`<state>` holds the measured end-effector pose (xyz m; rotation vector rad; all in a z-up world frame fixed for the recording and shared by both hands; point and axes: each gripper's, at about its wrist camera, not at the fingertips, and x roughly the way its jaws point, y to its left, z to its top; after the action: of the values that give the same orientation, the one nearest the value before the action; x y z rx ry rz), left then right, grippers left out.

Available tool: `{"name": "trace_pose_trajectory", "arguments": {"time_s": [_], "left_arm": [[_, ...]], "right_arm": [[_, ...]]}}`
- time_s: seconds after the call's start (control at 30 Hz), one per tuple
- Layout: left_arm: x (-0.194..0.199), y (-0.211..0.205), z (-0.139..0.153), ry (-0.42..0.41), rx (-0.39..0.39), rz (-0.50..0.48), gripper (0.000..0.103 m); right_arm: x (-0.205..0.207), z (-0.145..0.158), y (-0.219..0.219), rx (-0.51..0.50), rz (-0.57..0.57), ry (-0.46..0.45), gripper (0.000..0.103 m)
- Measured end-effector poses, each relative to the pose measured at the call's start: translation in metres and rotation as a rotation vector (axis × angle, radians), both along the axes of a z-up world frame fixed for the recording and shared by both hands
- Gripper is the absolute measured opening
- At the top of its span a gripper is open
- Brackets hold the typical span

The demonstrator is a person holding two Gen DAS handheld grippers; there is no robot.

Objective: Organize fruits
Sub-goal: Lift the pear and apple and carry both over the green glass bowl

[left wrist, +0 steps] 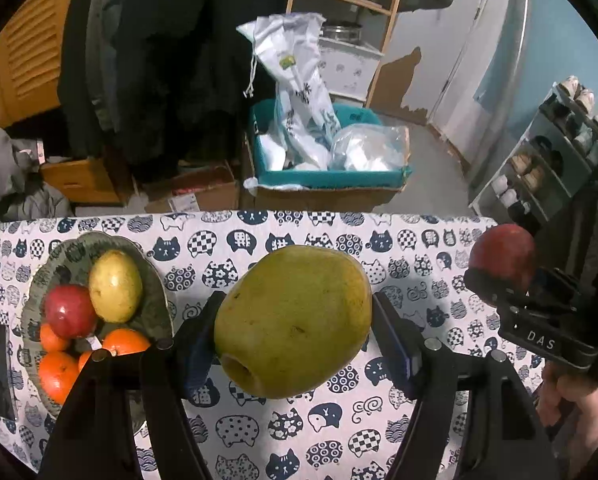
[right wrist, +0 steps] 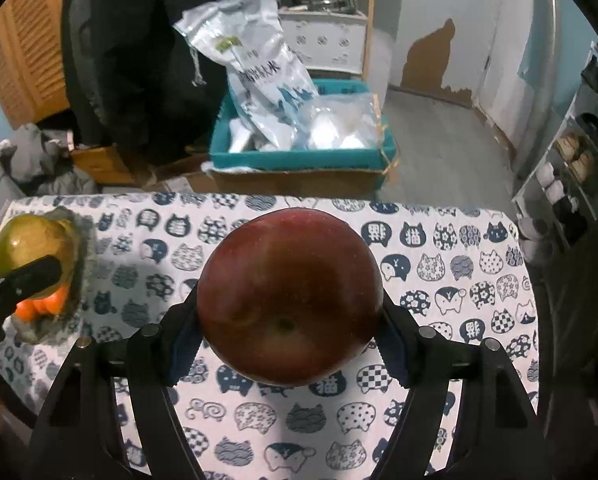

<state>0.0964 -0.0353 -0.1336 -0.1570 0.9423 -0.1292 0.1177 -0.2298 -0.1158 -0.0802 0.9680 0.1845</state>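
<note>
Left wrist: left tongs (left wrist: 293, 332) gripping one pear (left wrist: 293, 320), right tongs (right wrist: 289, 340) gripping one apple (right wrist: 289, 296).

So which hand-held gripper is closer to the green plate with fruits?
Left. The left hand-held gripper, holding the green pear, is just beside the green plate. The right hand-held gripper, holding the red apple, is further away across the tablecloth.

Big green-yellow pear (left wrist: 293, 320) – smooth matt skin, faintly speckled; dark red apple (right wrist: 289, 300) – glossy, waxy sheen. White cloth table cover with navy cat print (right wrist: 439, 280) looks quilted and matt. Grey-green ceramic bowl (left wrist: 155, 300) rough-glazed.
</note>
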Motion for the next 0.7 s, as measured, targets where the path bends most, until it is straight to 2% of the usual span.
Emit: {"name": "trace_pose_trajectory", "arguments": {"time_s": [0.37, 0.7], "left_arm": [[-0.026, 0.015, 0.033, -0.071, 0.011, 0.006, 0.073], [-0.046, 0.04, 0.052, -0.113, 0.02, 0.042, 0.073]], "right_arm": [[-0.024, 0.041, 0.028, 0.031, 0.083, -0.07, 0.075], [-0.036, 0.06, 0.061, 0.054, 0.165, -0.105, 0.075]]}}
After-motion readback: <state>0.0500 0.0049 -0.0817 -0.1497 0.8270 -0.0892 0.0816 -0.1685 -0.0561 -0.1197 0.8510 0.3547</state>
